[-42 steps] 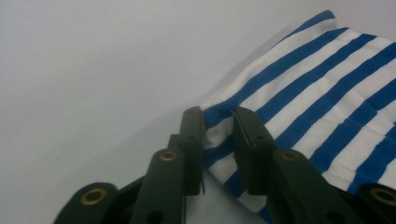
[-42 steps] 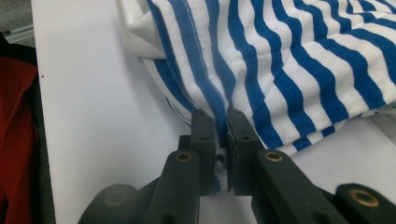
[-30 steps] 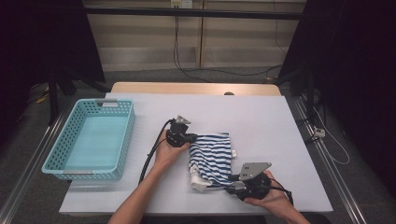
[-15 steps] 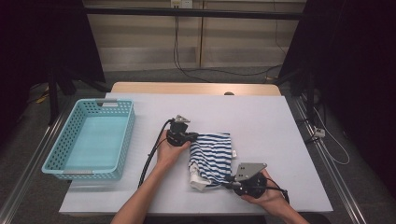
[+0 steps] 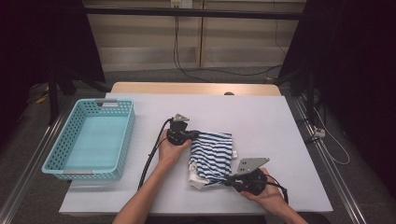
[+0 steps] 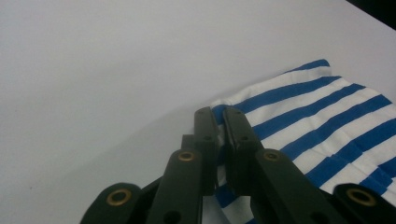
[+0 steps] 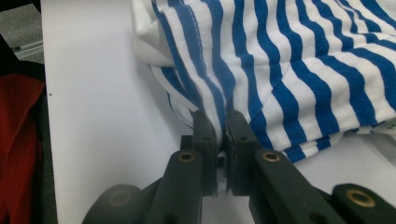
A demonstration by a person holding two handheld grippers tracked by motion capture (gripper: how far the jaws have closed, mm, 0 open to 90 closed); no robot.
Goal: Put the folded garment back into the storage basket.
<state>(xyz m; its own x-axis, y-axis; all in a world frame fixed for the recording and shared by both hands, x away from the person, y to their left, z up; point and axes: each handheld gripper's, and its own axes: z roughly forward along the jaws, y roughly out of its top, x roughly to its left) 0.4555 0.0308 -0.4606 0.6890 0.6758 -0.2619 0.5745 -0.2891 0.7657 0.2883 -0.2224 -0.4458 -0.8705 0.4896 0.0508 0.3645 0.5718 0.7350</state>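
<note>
Two grippers clamp the folded blue-and-white striped cotton shirt point(image 5: 211, 154) on the white table point(image 5: 261, 116): left gripper point(image 5: 191, 136) pinching its far corner, right gripper point(image 5: 227, 179), jaws just closing, nipping the near edge.

**Stripy Cloth Lying in a Bunch**

The blue and white striped cloth point(image 5: 211, 154) is lying folded and crumpled on the white table, toward 5 o'clock from the middle. Its 10 o'clock corner and its 5 o'clock edge are being pinched. A white bit is poking out at 7 o'clock.
</note>
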